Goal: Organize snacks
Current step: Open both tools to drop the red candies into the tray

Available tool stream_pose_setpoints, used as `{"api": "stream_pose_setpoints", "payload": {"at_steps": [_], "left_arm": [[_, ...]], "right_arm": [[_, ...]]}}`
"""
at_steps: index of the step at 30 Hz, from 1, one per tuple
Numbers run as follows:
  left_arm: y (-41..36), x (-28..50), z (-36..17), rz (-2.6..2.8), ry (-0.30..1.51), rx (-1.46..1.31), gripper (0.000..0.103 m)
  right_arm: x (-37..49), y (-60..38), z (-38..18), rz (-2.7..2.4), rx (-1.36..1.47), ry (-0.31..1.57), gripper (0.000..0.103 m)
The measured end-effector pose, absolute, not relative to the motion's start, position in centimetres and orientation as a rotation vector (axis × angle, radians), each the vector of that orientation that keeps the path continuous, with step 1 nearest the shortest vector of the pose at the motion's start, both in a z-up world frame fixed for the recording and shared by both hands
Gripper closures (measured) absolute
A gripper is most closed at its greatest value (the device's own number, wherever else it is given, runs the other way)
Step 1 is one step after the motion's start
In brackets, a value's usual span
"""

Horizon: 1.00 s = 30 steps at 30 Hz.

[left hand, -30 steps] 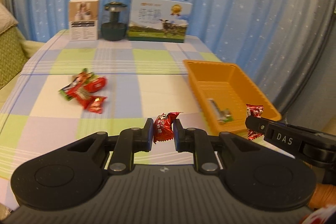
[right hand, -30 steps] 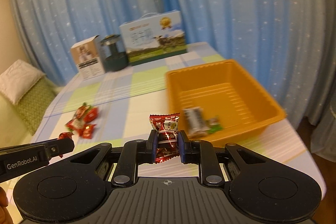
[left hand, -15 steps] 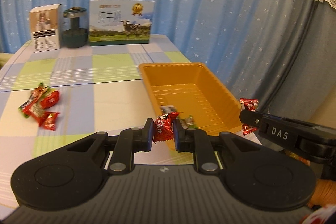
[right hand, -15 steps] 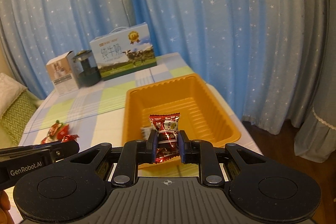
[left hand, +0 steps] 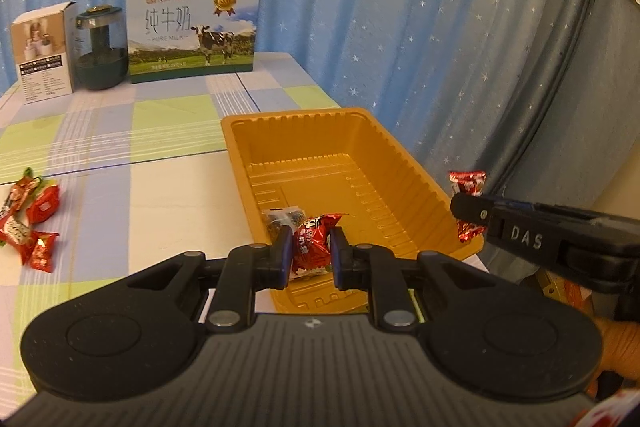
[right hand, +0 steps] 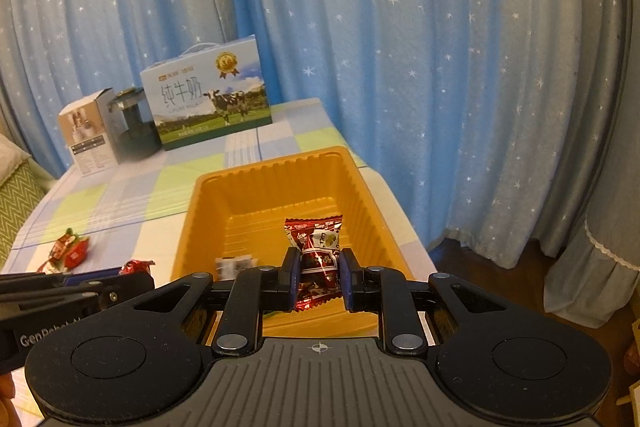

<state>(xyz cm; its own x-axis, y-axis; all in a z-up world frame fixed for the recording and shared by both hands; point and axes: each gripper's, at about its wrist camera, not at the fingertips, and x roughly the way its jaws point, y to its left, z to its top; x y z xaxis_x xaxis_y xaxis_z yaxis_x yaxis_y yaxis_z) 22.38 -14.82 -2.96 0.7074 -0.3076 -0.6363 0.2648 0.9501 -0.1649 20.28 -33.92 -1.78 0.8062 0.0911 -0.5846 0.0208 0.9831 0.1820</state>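
Two hand-held grippers are each clamping one red candy: left hand-held gripper [left hand: 309,254], right hand-held gripper [right hand: 319,277], its candy [right hand: 316,251] standing upright, above one orange tray [left hand: 404,163].

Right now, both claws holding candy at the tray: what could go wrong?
1. The right claw pinches its red candy by the lower wrapper only; the upper part sticks out free, so it could slip out early.
2. The left claw holds its red candy near the near rim of the orange tray; released here, it may catch the rim and land on the table.
3. The claws are side by side over one tray, so they could collide.
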Motion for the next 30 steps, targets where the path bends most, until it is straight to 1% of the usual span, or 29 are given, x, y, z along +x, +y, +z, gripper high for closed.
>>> {"api": "stream_pose_setpoints", "payload": {"at_steps": [12, 13, 14, 30], "left_arm": [[-16.7, 25.0, -4.8, -0.353, 0.725, -0.052, 0.084], [-16.8, 25.3, -4.9, -0.360, 0.728, -0.055, 0.077], [-16.8, 25.5, -5.0, -0.363, 0.733, -0.060, 0.073], [-12.4, 23.8, -5.2, -0.263, 0.734, -0.100, 0.073]], "right_arm": [[22.8, -35.1, -2.9, 0.028, 0.185, 0.647, 0.082], [22.8, -34.9, -3.0, 0.026, 0.184, 0.648, 0.082], [22.9, -35.0, -3.0, 0.026, 0.184, 0.649, 0.082], [23.3, -34.7, -3.2, 0.069, 0.215, 0.652, 0.082]]}}
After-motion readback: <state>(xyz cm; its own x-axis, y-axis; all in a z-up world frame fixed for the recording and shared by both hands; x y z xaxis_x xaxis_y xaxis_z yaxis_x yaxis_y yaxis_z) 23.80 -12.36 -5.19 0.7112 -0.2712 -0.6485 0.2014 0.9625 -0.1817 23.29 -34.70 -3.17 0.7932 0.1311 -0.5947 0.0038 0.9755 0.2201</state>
